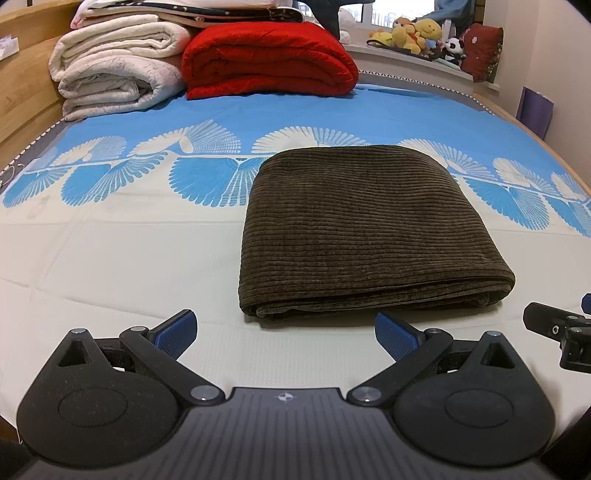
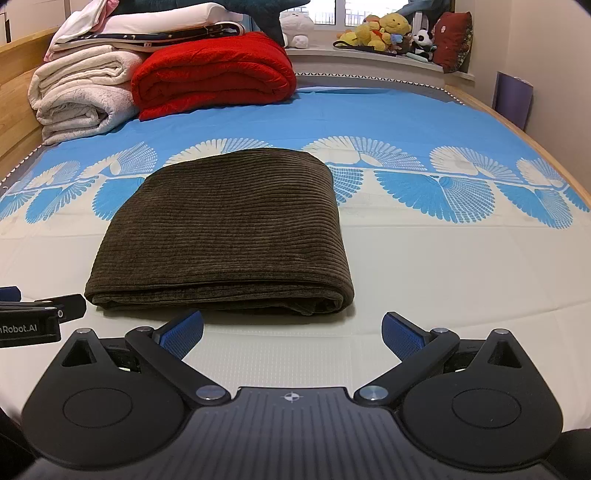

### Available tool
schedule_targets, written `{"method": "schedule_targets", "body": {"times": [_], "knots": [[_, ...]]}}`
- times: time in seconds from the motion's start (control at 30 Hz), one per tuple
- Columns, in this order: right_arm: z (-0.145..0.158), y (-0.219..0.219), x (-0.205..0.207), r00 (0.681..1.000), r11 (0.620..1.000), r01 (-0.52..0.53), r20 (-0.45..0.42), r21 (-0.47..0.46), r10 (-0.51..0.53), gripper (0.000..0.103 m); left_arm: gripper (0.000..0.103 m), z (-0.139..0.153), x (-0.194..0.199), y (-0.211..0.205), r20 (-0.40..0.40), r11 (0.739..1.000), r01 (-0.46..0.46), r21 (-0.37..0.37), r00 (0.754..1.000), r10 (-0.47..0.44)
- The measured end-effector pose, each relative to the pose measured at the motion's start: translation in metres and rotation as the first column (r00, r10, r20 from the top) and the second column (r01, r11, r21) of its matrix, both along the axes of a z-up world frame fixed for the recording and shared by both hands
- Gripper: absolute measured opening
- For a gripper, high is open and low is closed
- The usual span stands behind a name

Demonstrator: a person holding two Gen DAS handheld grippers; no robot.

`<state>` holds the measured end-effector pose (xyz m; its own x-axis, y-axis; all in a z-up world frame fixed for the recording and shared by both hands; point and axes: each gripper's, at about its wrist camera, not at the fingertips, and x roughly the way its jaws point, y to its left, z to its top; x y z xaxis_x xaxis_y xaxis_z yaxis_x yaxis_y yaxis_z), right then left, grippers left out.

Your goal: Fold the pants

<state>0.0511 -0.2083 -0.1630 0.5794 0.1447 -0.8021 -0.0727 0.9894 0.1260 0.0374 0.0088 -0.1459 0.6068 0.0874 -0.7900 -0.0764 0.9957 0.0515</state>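
Since the pants sit fully folded at my 12 o'clock, I hold left gripper and right gripper released, nothing left.

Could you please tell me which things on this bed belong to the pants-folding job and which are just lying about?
Part of the job:
- folded brown corduroy pants
- left gripper, open and empty
- right gripper, open and empty

Just lying about:
- red blanket
- white blankets
- plush toys on the window ledge
- dark red cushion
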Motion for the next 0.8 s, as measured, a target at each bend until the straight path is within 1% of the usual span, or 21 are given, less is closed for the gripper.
{"method": "schedule_targets", "body": {"times": [0.8], "knots": [[0.0005,0.0009,0.0002,1.0,1.0,0.001,0.0,0.0,-0.001,0.102,0.103,-0.0016,-0.0002,0.0035,0.005,0.999,0.032,0.004,0.999,-0.032]]}}
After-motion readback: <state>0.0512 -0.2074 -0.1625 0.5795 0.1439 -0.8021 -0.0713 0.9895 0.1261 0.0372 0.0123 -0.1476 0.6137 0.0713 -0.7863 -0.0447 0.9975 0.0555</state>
